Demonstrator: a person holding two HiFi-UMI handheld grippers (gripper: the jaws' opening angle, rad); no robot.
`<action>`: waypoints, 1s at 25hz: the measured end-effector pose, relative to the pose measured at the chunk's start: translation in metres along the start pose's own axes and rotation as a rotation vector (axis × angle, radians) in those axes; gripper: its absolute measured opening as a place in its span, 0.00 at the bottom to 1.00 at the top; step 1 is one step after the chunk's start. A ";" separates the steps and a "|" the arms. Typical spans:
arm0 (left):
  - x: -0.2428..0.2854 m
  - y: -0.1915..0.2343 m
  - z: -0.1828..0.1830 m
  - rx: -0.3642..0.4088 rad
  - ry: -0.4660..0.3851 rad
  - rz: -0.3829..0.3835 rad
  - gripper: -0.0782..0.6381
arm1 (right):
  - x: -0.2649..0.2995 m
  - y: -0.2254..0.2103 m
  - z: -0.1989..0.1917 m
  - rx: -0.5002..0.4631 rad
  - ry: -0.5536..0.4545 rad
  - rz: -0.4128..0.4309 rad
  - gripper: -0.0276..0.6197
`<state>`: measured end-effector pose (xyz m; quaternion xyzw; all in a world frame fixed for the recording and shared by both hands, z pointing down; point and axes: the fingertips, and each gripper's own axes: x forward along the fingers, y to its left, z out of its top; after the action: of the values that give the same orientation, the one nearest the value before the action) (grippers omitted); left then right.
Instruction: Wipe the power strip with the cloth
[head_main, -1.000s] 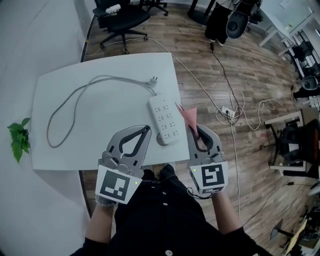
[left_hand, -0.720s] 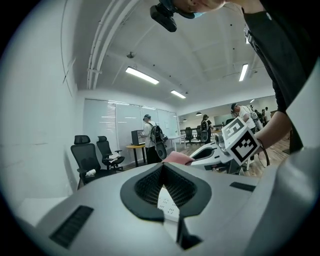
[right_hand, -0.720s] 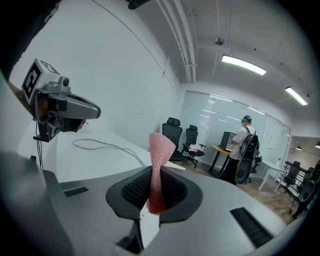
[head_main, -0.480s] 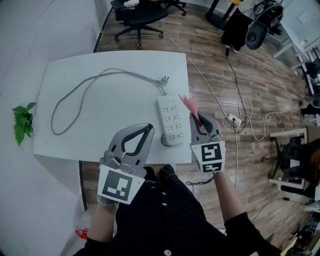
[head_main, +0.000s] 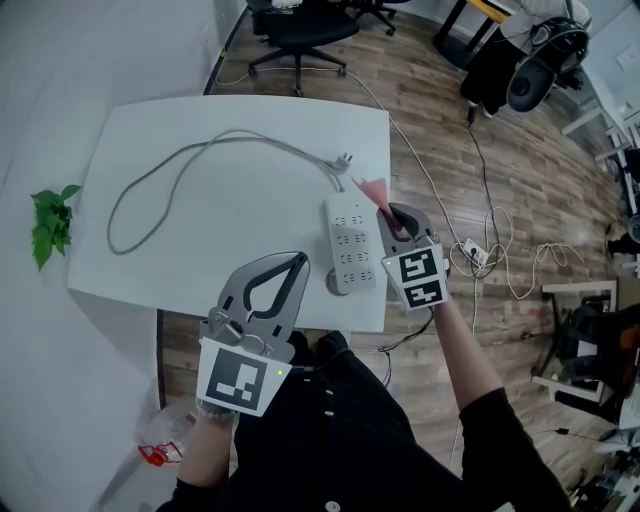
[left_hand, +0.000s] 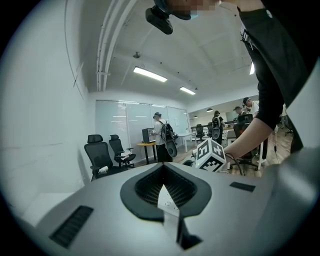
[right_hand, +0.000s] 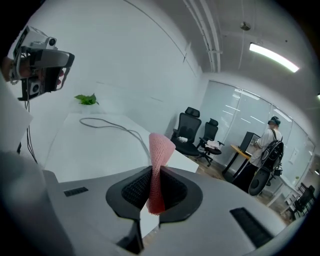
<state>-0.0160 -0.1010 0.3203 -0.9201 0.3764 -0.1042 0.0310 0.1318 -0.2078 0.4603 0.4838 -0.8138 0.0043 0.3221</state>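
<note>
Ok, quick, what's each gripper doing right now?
Left gripper: jaws shut, empty.
Right gripper: shut on the cloth.

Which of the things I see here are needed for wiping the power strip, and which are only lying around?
For the job:
- power strip
- pink cloth, pinched in the right gripper
- white table on which the strip lies

Just lying about:
- grey cable with its plug, on the table
- green plant
- office chair
</note>
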 end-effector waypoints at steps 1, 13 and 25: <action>-0.001 0.001 0.000 -0.002 0.001 0.006 0.12 | 0.006 0.000 -0.002 -0.009 0.011 0.009 0.13; -0.010 0.010 -0.005 -0.036 0.019 0.095 0.12 | 0.068 -0.003 -0.024 -0.129 0.156 0.109 0.13; -0.011 0.008 -0.013 -0.054 0.045 0.127 0.12 | 0.095 0.012 -0.044 -0.190 0.259 0.208 0.13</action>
<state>-0.0316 -0.0988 0.3301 -0.8923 0.4372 -0.1124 0.0042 0.1143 -0.2617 0.5485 0.3597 -0.8079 0.0230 0.4662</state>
